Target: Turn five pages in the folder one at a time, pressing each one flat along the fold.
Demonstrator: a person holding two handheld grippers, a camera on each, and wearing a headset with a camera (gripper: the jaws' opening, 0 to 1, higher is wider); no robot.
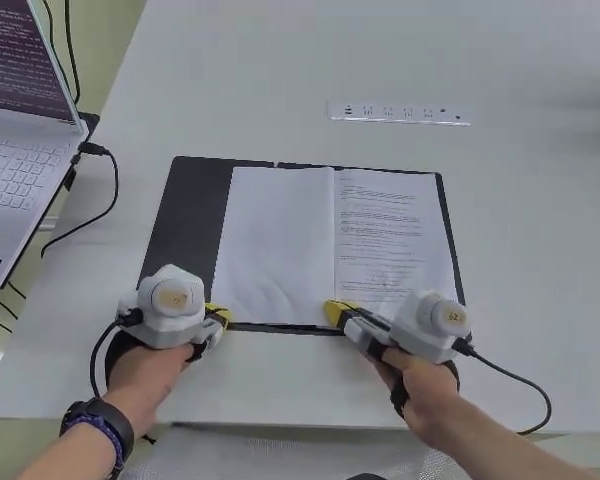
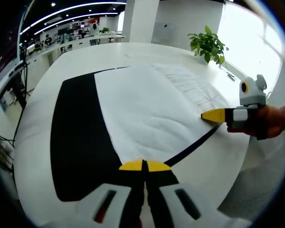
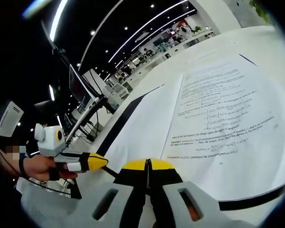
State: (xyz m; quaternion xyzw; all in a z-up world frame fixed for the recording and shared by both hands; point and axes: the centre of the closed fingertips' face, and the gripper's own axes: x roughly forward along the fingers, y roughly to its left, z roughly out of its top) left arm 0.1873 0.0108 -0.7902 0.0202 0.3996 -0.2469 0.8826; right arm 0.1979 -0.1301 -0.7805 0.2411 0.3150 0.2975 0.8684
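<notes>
A white table (image 1: pixel 540 200) carries an open black folder (image 1: pixel 185 230), a laptop (image 1: pixel 15 180) and a socket strip (image 1: pixel 398 112).

One folder (image 1: pixel 190 230) lies open on one desk (image 1: pixel 520 200), showing two pages: one blank page (image 1: pixel 275 245) and one printed page (image 1: pixel 390 240). Two grippers are at the folder's near edge: left gripper (image 1: pixel 218 318) and right gripper (image 1: pixel 338 312). One laptop (image 1: pixel 15 150) stands left of the folder, and one power strip (image 1: pixel 398 112) lies beyond it.

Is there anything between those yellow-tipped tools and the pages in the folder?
Nothing visible. The left hand-held gripper and right hand-held gripper sit shut at the near edge of the open folder, its pages just ahead.
</notes>
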